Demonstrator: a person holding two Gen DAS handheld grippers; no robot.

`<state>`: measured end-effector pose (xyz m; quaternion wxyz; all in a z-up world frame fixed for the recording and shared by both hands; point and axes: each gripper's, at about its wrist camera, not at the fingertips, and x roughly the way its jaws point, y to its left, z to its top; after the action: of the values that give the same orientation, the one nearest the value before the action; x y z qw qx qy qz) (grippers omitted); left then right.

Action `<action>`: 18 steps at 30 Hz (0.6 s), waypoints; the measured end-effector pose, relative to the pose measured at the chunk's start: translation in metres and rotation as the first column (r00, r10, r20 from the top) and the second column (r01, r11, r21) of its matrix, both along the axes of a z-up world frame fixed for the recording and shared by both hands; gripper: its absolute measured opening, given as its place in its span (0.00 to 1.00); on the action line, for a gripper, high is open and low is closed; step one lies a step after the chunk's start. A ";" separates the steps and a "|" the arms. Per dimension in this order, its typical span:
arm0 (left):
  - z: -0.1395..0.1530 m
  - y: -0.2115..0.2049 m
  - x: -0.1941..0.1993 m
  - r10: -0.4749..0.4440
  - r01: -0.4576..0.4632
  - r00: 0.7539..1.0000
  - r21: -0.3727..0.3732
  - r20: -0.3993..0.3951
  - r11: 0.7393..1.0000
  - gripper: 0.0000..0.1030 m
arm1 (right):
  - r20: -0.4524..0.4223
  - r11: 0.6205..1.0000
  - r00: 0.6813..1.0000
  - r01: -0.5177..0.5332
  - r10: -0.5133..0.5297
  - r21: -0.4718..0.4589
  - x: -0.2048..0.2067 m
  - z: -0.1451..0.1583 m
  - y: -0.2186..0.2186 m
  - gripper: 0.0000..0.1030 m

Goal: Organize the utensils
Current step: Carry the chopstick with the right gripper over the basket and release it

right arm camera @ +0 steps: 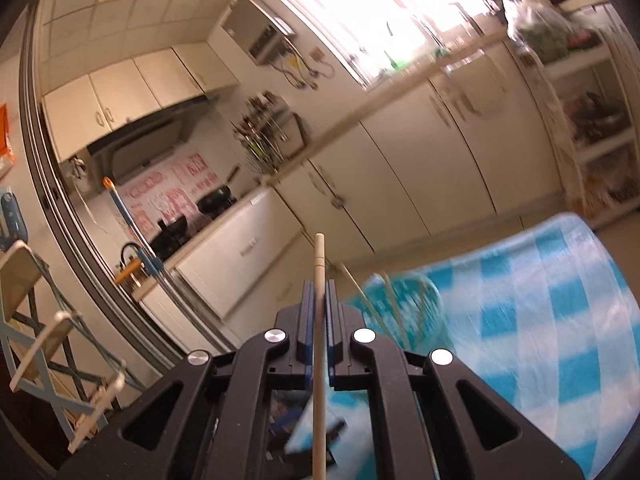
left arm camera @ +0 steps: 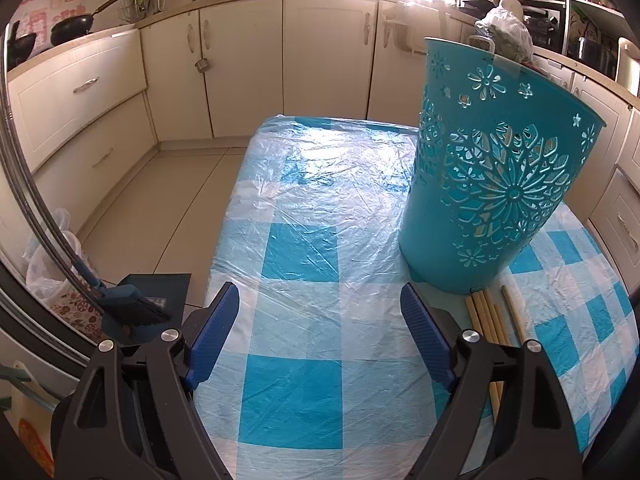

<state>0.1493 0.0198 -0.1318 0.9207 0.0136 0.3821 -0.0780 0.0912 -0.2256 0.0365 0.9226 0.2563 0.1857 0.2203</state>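
A teal plastic basket (left arm camera: 496,168) with flower cut-outs stands upright on the blue-and-white checked tablecloth (left arm camera: 304,248). Several wooden chopsticks (left arm camera: 486,320) lie on the cloth at its base, partly hidden behind my left gripper's right finger. My left gripper (left arm camera: 320,320) hovers over the cloth, left of the basket, open with nothing between its blue pads. In the right wrist view my right gripper (right arm camera: 319,284) is shut on one pale wooden chopstick (right arm camera: 319,264), which sticks up past the fingertips. Below and to the right, blurred, the teal basket (right arm camera: 404,308) shows with chopsticks standing in it.
Cream kitchen cabinets (left arm camera: 248,60) line the far walls, with woks (left arm camera: 72,28) on the left counter. A broom and dustpan (left arm camera: 132,308) lean at the table's left edge. Cluttered shelves (left arm camera: 560,0) stand at the right. A folding stool (right arm camera: 48,320) is at the left in the right wrist view.
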 end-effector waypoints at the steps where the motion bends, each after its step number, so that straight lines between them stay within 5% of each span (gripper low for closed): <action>1: 0.000 0.000 0.000 0.000 0.000 1.000 -0.002 -0.002 1.000 0.77 | 0.015 1.000 1.000 0.006 -0.006 0.003 0.006 0.004 0.004 0.06; 8: -0.002 0.004 0.001 0.003 -0.004 1.000 -0.023 -0.011 1.000 0.77 | 0.040 0.995 0.995 0.094 -0.094 -0.013 0.056 0.008 0.017 0.06; 18: -0.004 0.006 0.003 0.002 -0.002 1.000 -0.038 -0.018 0.999 0.77 | -0.055 0.976 0.977 0.203 -0.207 -0.076 0.085 -0.024 0.014 0.06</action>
<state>0.1524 0.0255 -0.1354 0.9174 -0.0048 0.3888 -0.0843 0.1763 -0.2120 0.0125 0.9426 0.2484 0.1946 0.1093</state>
